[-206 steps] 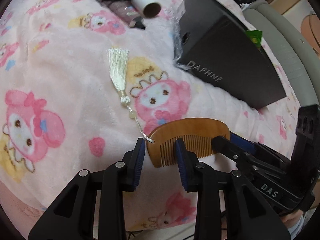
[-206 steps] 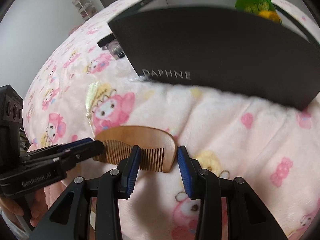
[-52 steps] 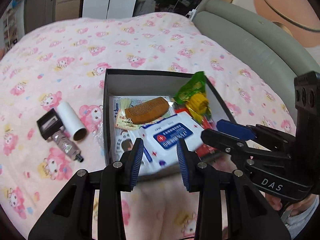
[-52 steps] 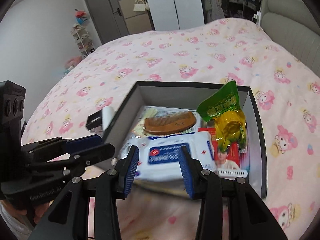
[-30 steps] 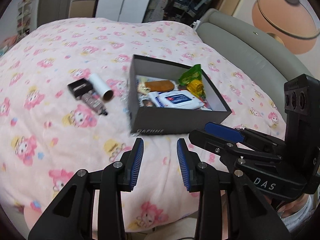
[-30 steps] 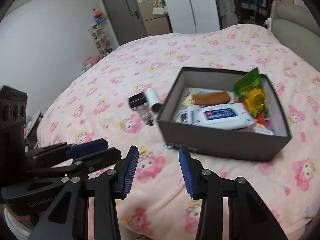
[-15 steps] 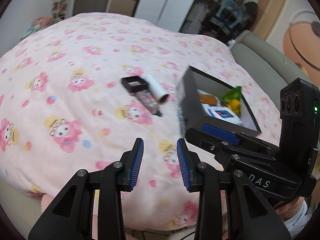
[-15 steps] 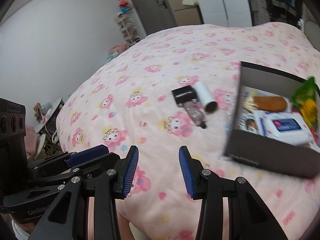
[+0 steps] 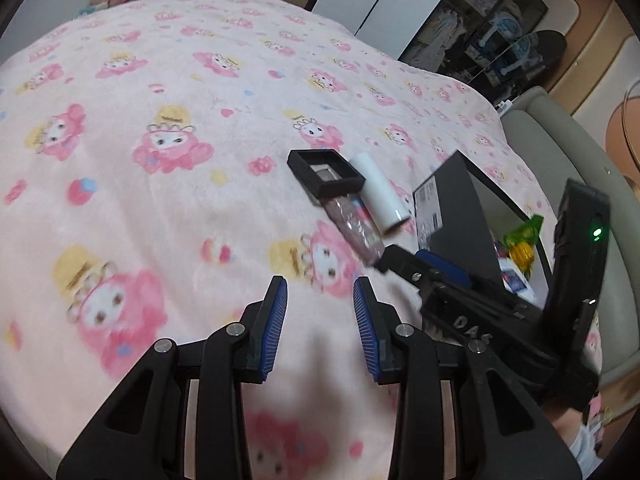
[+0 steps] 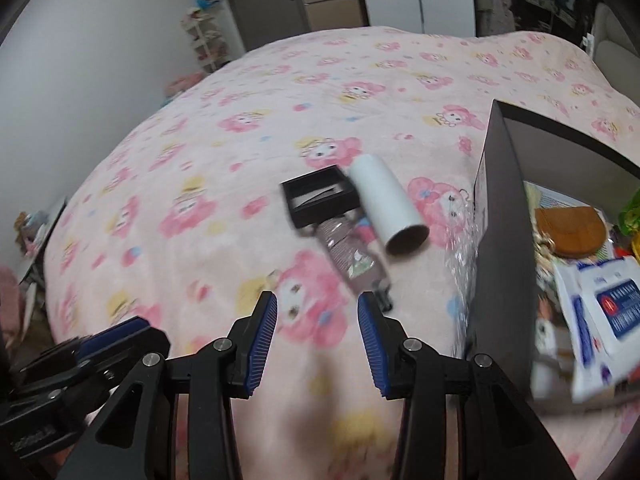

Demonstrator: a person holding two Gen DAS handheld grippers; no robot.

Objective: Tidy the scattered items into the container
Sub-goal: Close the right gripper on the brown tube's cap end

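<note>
Both grippers tilt down over the pink cartoon-print bed cover (image 10: 240,152).
Left gripper (image 9: 320,312) and right gripper (image 10: 316,324) gape, grasping nothing; white cardboard tube (image 10: 388,204) at one o'clock.

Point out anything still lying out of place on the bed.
Three items lie in a heap on the blanket left of the box, not in it: a white roll, a small black tray and a tube partly under both.
</note>
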